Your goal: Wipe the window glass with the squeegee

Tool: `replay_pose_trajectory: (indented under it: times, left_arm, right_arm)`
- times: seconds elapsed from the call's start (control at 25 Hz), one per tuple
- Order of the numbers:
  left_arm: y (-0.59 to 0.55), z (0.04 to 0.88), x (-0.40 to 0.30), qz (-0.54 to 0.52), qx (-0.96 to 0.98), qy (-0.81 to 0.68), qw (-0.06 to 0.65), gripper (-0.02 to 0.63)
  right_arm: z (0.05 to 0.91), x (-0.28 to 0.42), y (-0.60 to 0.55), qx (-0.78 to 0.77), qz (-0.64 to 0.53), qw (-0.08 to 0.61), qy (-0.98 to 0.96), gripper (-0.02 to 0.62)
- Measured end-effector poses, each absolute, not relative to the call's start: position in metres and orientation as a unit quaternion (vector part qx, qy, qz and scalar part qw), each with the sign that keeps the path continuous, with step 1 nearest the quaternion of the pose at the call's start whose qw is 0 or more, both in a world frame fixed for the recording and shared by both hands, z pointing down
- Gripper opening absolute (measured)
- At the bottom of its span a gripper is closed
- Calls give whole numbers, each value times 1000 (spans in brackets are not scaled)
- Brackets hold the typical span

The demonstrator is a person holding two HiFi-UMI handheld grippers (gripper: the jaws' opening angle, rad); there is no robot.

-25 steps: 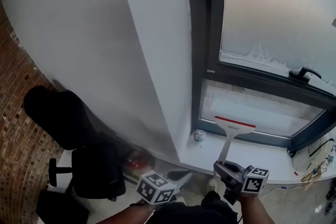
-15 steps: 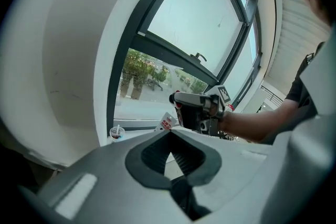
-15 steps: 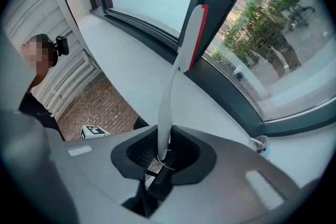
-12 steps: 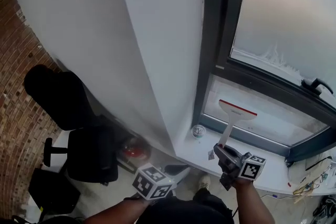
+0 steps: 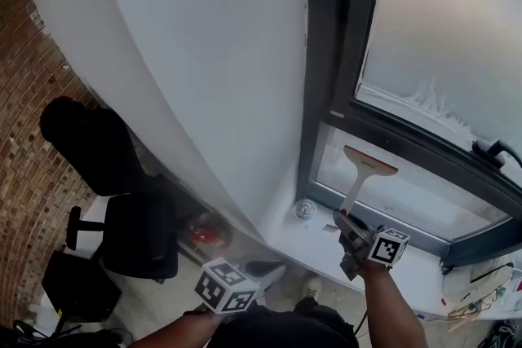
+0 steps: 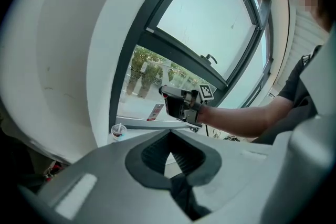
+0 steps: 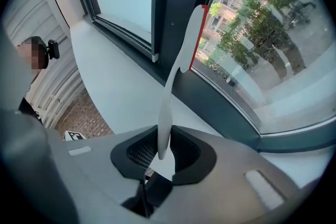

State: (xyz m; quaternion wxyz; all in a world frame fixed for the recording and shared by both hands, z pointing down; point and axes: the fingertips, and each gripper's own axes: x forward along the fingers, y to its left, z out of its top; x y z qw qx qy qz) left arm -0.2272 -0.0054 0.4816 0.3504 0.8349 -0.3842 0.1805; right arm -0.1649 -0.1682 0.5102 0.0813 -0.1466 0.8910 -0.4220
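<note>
Head view: a person stands at a curved white wall (image 5: 212, 53) beside a dark grey window frame (image 5: 328, 94). Over the white window sill (image 5: 408, 273) the right gripper (image 5: 342, 221) is raised, its jaws clamped on the handle of a white plastic squeegee with a red blade edge (image 5: 367, 163). The blade sits high on the lower clear glass pane (image 5: 424, 196), at its left end, just under the frame's crossbar. Contact with the glass cannot be told from here. Above it is a frosted upper pane (image 5: 457, 20). A small lidded cup (image 5: 303, 209) stands at the sill's left corner, near the squeegee handle but apart from it. Lower down, the left gripper (image 5: 251, 279) hangs well apart from the window, over the floor. A black office chair (image 5: 139, 244) and a brown brick wall (image 5: 28, 134) lie to its left.

Left gripper view: the jaws are drawn together at the tips, with nothing between them. Beyond them the right gripper shows on an outstretched forearm (image 6: 236, 119), the squeegee blade toward the lower pane. The cup is at the sill's near corner, and green trees (image 6: 144, 68) stand outside the glass.

Right gripper view: both jaws are pressed on the lower end of the thin handle. The handle rises from them, leaning slightly right, to the blade — seen edge-on, red strip toward the pane, close by the dark frame upright. More trees and buildings show outside.
</note>
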Motion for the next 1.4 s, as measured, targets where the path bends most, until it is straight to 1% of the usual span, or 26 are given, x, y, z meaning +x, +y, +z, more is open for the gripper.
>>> replay_pose_trajectory:
  times: [0.32, 0.56, 0.84, 1.12, 1.4]
  left_arm:
    - [-28, 492, -207, 208, 823, -394, 352, 2]
    - [-40, 487, -190, 185, 824, -385, 373, 2]
    - [-40, 498, -183, 187, 814, -388, 389, 1]
    - [-33, 508, -185, 196, 807, -388, 400, 2]
    - [-32, 513, -186, 196, 802, -388, 409, 0]
  right_arm:
    - [525, -158, -210, -144, -385, 79, 908, 86]
    - [535, -152, -231, -143, -369, 72, 916, 86]
    - [542, -148, -242, -131, -383, 96, 910, 86]
    - [562, -153, -249, -109, -375, 77, 917, 83]
    - [564, -146, -250, -90, -423, 112, 895, 84]
